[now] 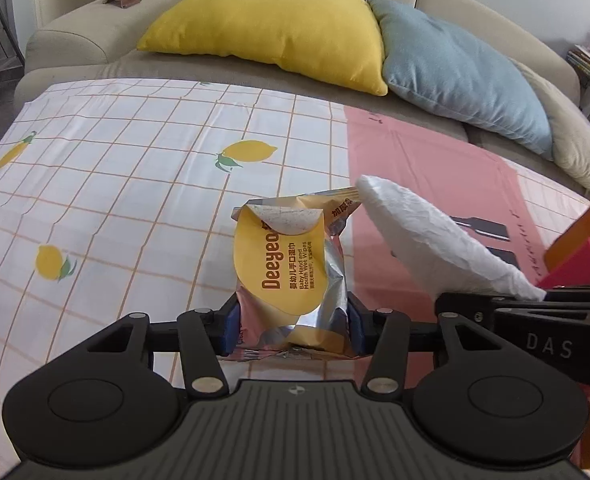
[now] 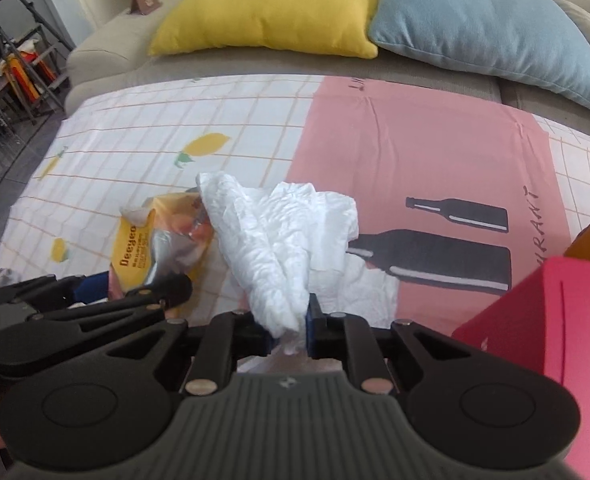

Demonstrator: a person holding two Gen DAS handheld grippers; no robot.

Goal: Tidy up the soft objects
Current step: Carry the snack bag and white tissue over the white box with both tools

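- Lemon-print checked cloth (image 1: 135, 184) across the left and centre of both views, pink bottle-print sheet (image 2: 435, 152) to the right, sofa (image 1: 75, 32) along the top edge with a yellow cushion (image 1: 271, 28) and a blue cushion (image 1: 459, 68).
- Lower centre of the left wrist view: left gripper (image 1: 293, 326) clamped on the bottom end of the wipes pack (image 1: 291, 264), blue pads pressed against the foil on both sides, flap peeled back at the top.
- Lower centre of the right wrist view: right gripper (image 2: 289, 330) closed tight on a bunched end of the white wipe (image 2: 279, 240), the rest of the sheet fanned out toward frame centre.
- Wipe's far tip just beside the pack's upper right corner in the left view; touching or merely near, impossible to tell.
- Red box (image 2: 543, 320) with an orange flap at the right edge, lower half of the frame.
- Probably mid-step: wipe apparently drawn out of the pack, or about to be tucked back in; no telling which from this alone.
- Next move likely calls for a firm hold on the pack, a slow carry of the limp wipe clear of the foil edge, then a place to put it, perhaps the red box.
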